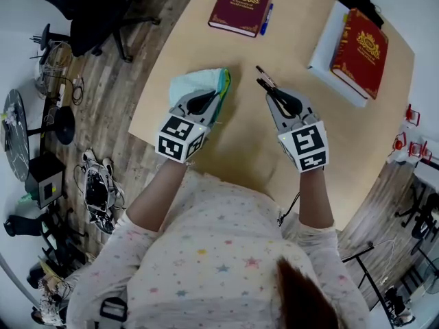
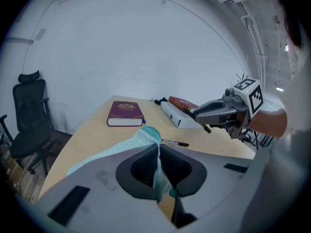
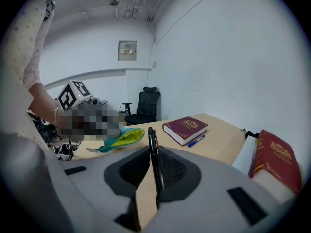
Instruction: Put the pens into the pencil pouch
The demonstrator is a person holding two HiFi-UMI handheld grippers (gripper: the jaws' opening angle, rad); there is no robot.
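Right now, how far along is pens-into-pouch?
Done: no pen shows inside the pouch yet; its mouth is open. In hand: left gripper is shut on the pouch's edge, and right gripper is shut on a black pen. Left: that pen, a second black pen lying on the table, and a blue pen beside the maroon book.

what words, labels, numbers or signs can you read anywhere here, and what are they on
No text reads clearly in any view.
Maroon book: gold emblem and title on the cover, too blurred to read.
Red book on the white box: gold cover print, too blurred to read.
Left marker cube and right marker cube: black-and-white square patterns, no letters or numbers.
Wall panel: too small to read.
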